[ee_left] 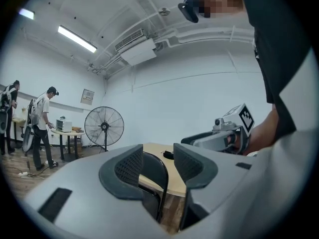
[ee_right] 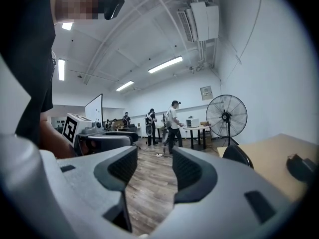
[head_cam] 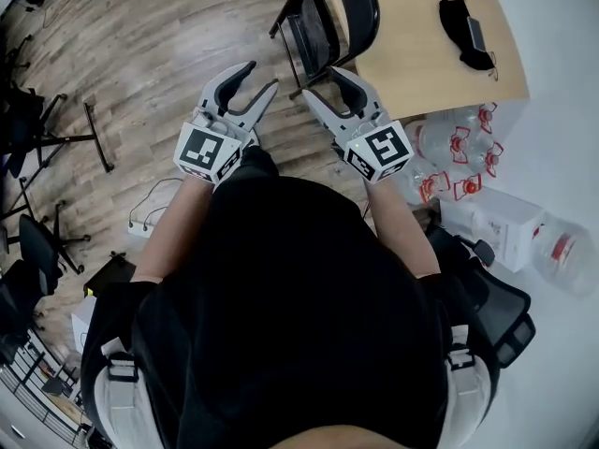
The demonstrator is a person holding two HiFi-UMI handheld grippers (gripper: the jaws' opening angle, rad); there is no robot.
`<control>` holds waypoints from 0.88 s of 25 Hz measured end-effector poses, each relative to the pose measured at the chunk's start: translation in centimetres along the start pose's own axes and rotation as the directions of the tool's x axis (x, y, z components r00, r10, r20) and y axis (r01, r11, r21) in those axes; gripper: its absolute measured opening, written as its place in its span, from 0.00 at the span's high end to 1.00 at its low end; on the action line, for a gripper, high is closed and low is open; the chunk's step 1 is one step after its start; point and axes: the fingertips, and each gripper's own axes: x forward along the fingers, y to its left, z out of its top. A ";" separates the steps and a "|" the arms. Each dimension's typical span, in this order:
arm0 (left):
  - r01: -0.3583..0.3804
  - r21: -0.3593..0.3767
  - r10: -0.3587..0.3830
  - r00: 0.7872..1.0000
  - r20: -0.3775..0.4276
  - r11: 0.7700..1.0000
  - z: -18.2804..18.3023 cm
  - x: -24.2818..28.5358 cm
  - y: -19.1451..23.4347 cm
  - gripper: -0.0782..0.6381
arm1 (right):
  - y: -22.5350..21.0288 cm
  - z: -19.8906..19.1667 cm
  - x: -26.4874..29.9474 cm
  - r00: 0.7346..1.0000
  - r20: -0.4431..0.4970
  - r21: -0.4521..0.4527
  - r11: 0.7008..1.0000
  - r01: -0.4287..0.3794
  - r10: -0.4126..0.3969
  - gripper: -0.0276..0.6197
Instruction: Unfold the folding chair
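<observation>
The black metal-framed folding chair (head_cam: 314,31) stands on the wood-plank floor (head_cam: 159,54), against the left edge of the pale wooden bench (head_cam: 421,36), and looks folded. It's the approach. The left hand-held gripper (head_cam: 260,78) and right hand-held gripper (head_cam: 326,84) are both released, empty, short of it. Next they likely need a hold on backrest and seat to spread them.

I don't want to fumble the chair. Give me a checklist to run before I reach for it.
1. Left gripper jaws apart, nothing between them: ok.
2. Right gripper jaws apart, nothing between them: ok.
3. Chair folded, ahead of both grippers: ok.
4. Bare floor beside the chair to open it onto: ok.
5. Chair free of the table: cannot tell.
6. A gripper on the chair: not ok, neither touches it yet.
</observation>
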 end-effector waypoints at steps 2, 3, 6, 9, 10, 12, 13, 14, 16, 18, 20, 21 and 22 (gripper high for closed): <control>0.019 -0.009 -0.019 1.000 0.001 1.000 0.3 1.1 3.1 0.63 | -1.0 0.9 3.0 1.000 -0.007 -0.001 1.000 0.016 -0.016 0.62; 0.030 -0.014 -0.030 1.000 0.000 0.999 0.4 1.7 4.6 0.63 | -1.6 1.2 4.3 1.000 -0.011 -0.001 1.000 0.028 -0.028 0.62; 0.067 -0.024 -0.067 0.998 0.001 0.997 0.7 3.2 8.4 0.63 | -3.3 1.8 7.8 0.997 -0.024 0.007 0.997 0.073 -0.073 0.62; 0.108 -0.027 -0.108 0.994 -0.009 0.994 0.5 4.4 11.4 0.63 | -4.8 2.0 10.6 0.992 -0.035 0.015 0.993 0.118 -0.118 0.62; 0.121 -0.029 -0.121 0.993 -0.015 0.992 0.4 4.8 12.2 0.63 | -5.3 2.2 11.4 0.990 -0.037 0.015 0.991 0.134 -0.133 0.62; 0.141 -0.031 -0.142 0.990 -0.015 0.990 0.2 5.7 13.7 0.63 | -6.5 2.4 12.6 0.986 -0.038 0.017 0.987 0.163 -0.162 0.62; 0.148 -0.034 -0.149 0.989 -0.014 0.988 0.2 6.2 14.3 0.63 | -7.1 2.6 13.1 0.984 -0.039 0.017 0.984 0.175 -0.174 0.62; 0.155 -0.038 -0.155 0.988 -0.015 0.987 0.2 6.8 14.8 0.63 | -7.8 2.7 13.4 0.982 -0.041 0.016 0.982 0.186 -0.185 0.62; 0.166 -0.049 -0.167 0.986 -0.019 0.985 0.1 8.0 15.5 0.63 | -9.4 2.9 13.9 0.977 -0.052 0.012 0.978 0.207 -0.206 0.62; 0.175 -0.056 -0.177 0.984 -0.023 0.983 -0.2 9.4 16.1 0.63 | -11.2 2.9 14.3 0.973 -0.065 0.007 0.975 0.224 -0.223 0.62; 0.178 -0.061 -0.181 0.983 -0.032 0.982 -0.6 11.0 16.5 0.63 | -13.3 3.0 14.5 0.971 -0.073 0.009 0.973 0.231 -0.230 0.62; 0.178 -0.060 -0.180 0.983 -0.035 0.982 -0.6 11.8 16.6 0.63 | -14.4 3.0 14.6 0.971 -0.075 0.012 0.973 0.230 -0.228 0.62; 0.176 -0.056 -0.178 0.983 -0.035 0.983 -0.6 12.8 16.6 0.63 | -15.5 3.0 14.6 0.972 -0.078 0.015 0.974 0.225 -0.223 0.62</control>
